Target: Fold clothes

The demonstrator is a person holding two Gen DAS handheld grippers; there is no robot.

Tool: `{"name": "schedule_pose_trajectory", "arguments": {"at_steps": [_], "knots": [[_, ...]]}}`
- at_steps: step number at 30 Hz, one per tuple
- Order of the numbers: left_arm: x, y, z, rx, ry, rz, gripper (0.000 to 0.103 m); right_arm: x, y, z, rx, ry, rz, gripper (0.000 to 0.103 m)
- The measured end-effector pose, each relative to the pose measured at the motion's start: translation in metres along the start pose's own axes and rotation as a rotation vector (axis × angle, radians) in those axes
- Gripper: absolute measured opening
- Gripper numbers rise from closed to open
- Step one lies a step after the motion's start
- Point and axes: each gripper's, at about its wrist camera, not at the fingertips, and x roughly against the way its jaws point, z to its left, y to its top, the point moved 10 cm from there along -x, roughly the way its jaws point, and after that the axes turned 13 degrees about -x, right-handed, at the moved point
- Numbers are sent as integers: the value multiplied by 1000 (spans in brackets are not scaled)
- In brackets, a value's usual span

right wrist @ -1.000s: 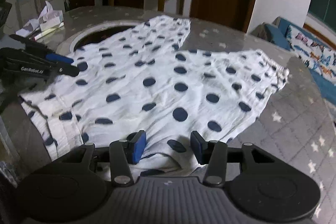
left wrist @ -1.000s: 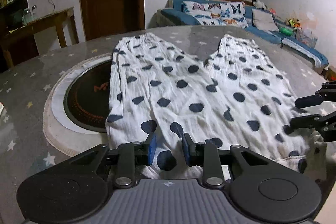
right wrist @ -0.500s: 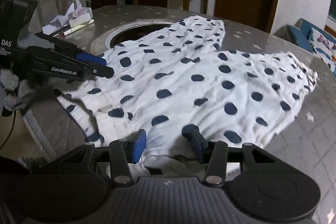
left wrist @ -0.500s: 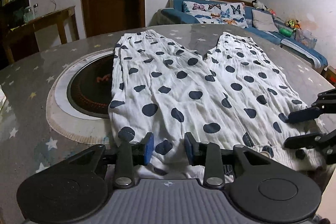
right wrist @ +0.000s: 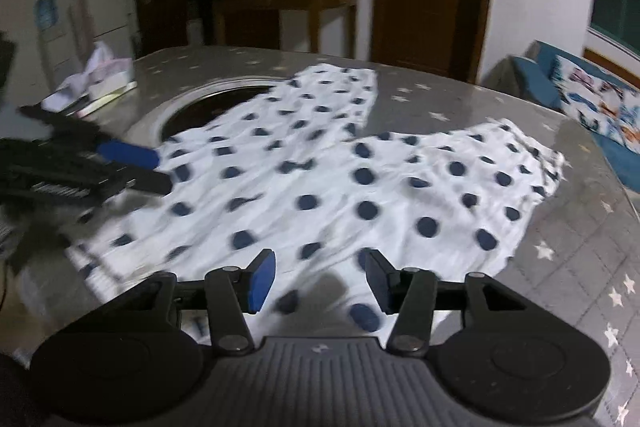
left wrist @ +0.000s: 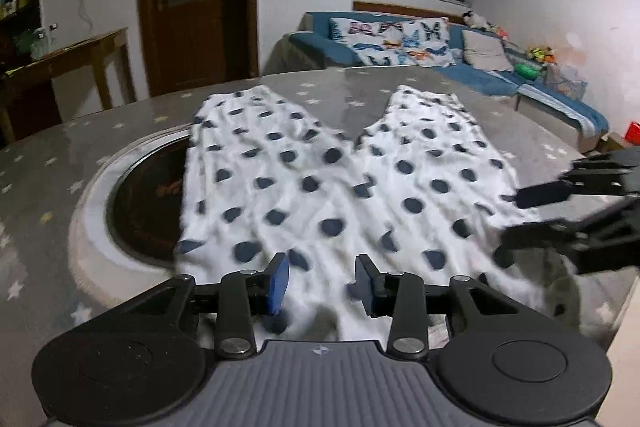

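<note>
Trousers white, navy dots — table grey, starred.

Your left gripper points forward and tilts downward, its jaws opening with a clear gap between the blue pads, which press on nothing. Your right gripper is angled down the same way, its jaws also opening, a little wider than the left's. Each one shows at the edge of the other's view, so you hold them side by side, apart, both blurred.
</note>
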Motion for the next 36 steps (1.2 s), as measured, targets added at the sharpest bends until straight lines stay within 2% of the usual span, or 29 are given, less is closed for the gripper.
{"name": "schedule_pose_trajectory", "arguments": {"at_steps": [10,16,23,29,36], "knots": [[-28,16,-41,-26,-119,-7,46,-10,-16,-49,-136,-124,45,51],[-40,6,-46,19,-171,13,48,-11,7,-47,-166,-164,16,51],[-41,2,-47,40,-207,-11,56,-36,39,-48,-219,-209,-8,51],[-40,2,-48,60,-255,-32,64,-59,31,-54,-294,-250,36,51],[-39,2,-47,98,-310,-53,72,-59,25,-56,-319,-297,40,52]]}}
